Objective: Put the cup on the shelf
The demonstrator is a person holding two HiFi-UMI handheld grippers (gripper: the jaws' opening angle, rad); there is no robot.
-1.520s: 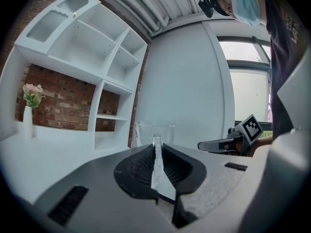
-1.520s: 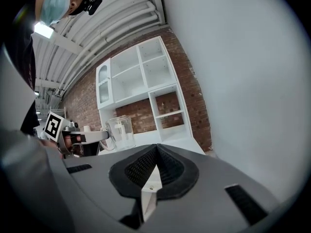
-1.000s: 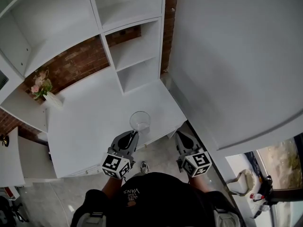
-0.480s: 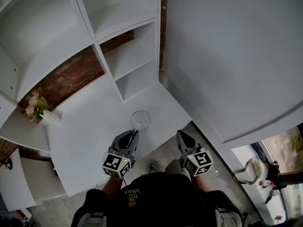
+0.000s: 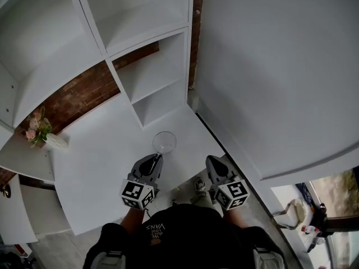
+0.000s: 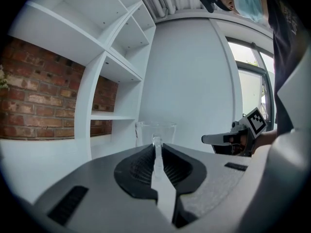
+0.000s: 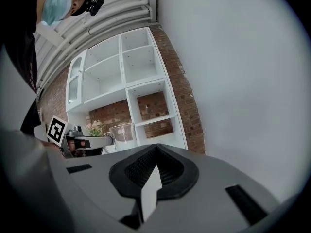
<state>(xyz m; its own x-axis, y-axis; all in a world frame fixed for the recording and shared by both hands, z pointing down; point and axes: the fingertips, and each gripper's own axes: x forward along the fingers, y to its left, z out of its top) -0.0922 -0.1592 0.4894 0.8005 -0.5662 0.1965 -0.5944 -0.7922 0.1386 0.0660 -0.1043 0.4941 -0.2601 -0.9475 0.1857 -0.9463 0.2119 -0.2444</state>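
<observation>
A clear glass cup (image 5: 164, 142) with a handle hangs over the front of the white counter (image 5: 101, 150). My left gripper (image 5: 155, 161) is shut on the cup's handle, and the handle shows pinched between the ribbed pads in the left gripper view, with the cup (image 6: 155, 130) just beyond the left gripper (image 6: 156, 143). The white shelf unit (image 5: 151, 77) with open compartments stands behind the counter, ahead of the cup. My right gripper (image 5: 211, 163) is beside the counter's right corner, shut with nothing in it (image 7: 155, 148). The right gripper view shows the cup (image 7: 122, 131) from the side.
A vase of pink flowers (image 5: 40, 134) stands at the counter's far left. A brick wall (image 5: 78, 97) backs the shelves. A plain white wall (image 5: 269, 66) rises on the right. Grey floor and a shoe (image 5: 199, 185) lie below the grippers.
The shelf unit and counter have slid left and nearer in the head view as the person shifted. Both grippers and the cup keep their places relative to the body.
</observation>
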